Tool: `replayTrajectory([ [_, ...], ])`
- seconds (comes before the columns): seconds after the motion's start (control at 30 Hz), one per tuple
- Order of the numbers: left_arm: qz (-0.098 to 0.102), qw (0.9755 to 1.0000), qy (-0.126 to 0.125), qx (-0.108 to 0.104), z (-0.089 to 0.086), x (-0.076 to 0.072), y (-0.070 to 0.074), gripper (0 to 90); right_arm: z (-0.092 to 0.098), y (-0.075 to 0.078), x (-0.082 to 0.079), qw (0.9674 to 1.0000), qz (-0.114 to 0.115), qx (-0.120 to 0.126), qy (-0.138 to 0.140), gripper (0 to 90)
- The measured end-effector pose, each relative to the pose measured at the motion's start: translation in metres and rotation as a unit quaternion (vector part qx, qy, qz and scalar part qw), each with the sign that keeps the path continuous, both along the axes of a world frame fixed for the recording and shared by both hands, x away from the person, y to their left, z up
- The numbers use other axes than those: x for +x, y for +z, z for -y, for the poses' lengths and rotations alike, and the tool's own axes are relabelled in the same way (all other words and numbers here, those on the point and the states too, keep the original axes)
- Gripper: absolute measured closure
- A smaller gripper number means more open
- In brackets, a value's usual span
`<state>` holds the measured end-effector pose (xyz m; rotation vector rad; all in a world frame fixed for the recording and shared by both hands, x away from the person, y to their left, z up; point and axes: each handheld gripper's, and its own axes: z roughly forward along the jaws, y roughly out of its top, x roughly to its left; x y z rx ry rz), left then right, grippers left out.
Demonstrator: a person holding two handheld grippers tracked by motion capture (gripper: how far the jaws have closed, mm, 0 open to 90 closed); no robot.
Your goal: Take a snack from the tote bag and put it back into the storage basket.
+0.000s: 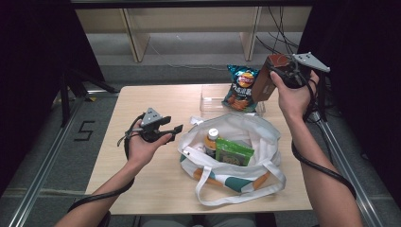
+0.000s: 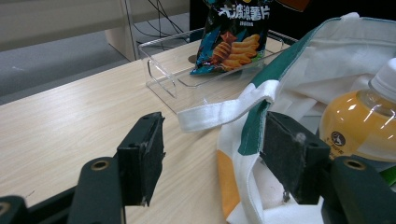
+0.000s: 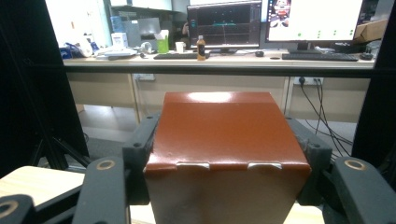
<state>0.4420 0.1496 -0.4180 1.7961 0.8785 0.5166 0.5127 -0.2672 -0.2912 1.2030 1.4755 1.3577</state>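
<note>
My right gripper (image 1: pixel 280 71) is raised above the table's far right corner and is shut on a red-brown carton (image 1: pixel 263 85). In the right gripper view the carton (image 3: pixel 224 126) sits tight between both jaws. A white tote bag (image 1: pixel 255 137) with green and orange trim lies open mid-table. It holds an orange juice bottle (image 1: pixel 212 140) and a green packet (image 1: pixel 233 152). My left gripper (image 1: pixel 175 132) hovers open at the bag's left rim. In the left gripper view the green-trimmed bag edge (image 2: pixel 254 126) lies between the jaws, close to the right pad (image 2: pixel 285 158), and the bottle (image 2: pixel 359 121) shows at the right.
A clear plastic tray (image 1: pixel 208 101) stands at the table's far edge with a blue chips bag (image 1: pixel 240 87) leaning in it. The tray (image 2: pixel 163 70) and chips bag (image 2: pixel 236 32) lie ahead of the left gripper. Bare wood spreads left of the tote. Shelving and cables stand beyond the table.
</note>
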Motion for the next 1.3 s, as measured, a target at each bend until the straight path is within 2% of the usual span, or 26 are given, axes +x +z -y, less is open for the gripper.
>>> replayTrajectory([
  [0.07, -0.001, 1.0, 0.002, -0.003, 0.0, 0.0, 0.0, 37.9, -0.001, 0.0, 0.001, 1.0, -0.001, 0.006, -0.001, 40.0],
  [0.2, 0.0, 1.0, 0.001, -0.003, 0.0, 0.0, 0.0, 37.9, -0.002, -0.001, 0.004, 1.0, 0.004, 0.002, -0.003, 40.0],
  [0.27, 0.0, 1.0, 0.001, -0.003, 0.0, 0.0, 0.0, 37.9, -0.003, -0.002, 0.005, 1.0, -0.003, 0.006, -0.004, 40.0],
  [0.53, -0.001, 1.0, 0.001, -0.003, 0.0, 0.0, 0.0, 38.1, -0.009, -0.007, 0.01, 0.9999, -0.005, 0.004, -0.013, 40.0],
  [0.6, -0.001, 1.0, 0.001, -0.002, 0.0, 0.0, 0.0, 38.1, -0.012, -0.008, 0.01, 0.9997, -0.013, 0.01, -0.017, 40.0],
  [0.63, -0.001, 1.0, 0.001, -0.002, 0.0, 0.0, 0.0, 38.1, -0.011, -0.009, 0.011, 0.9998, -0.012, 0.002, -0.014, 40.0],
  [0.7, 0.0, 1.0, 0.001, -0.003, 0.0, 0.0, 0.0, 38.0, -0.012, -0.01, 0.012, 0.9998, -0.013, 0.008, -0.015, 39.9],
  [0.77, 0.0, 1.0, 0.0, -0.003, 0.0, 0.0, 0.0, 38.1, -0.012, -0.011, 0.013, 0.9998, -0.013, 0.002, -0.017, 39.9],
  [0.9, 0.001, 1.0, 0.001, -0.004, -0.001, 0.0, 0.001, 38.0, -0.014, -0.012, 0.015, 0.9995, -0.017, 0.01, -0.023, 40.0],
  [1.13, 0.001, 1.0, 0.001, -0.004, -0.001, 0.0, 0.001, 38.0, -0.016, -0.016, 0.019, 0.9995, -0.019, -0.002, -0.025, 40.0],
  [1.17, 0.001, 1.0, 0.001, -0.004, -0.001, 0.0, 0.001, 38.0, -0.017, -0.017, 0.019, 0.9993, -0.023, 0.006, -0.028, 40.0],
  [1.3, 0.001, 1.0, 0.001, -0.005, -0.001, 0.0, 0.001, 38.0, -0.017, -0.021, 0.02, 0.9991, -0.028, 0.002, -0.031, 39.9],
])
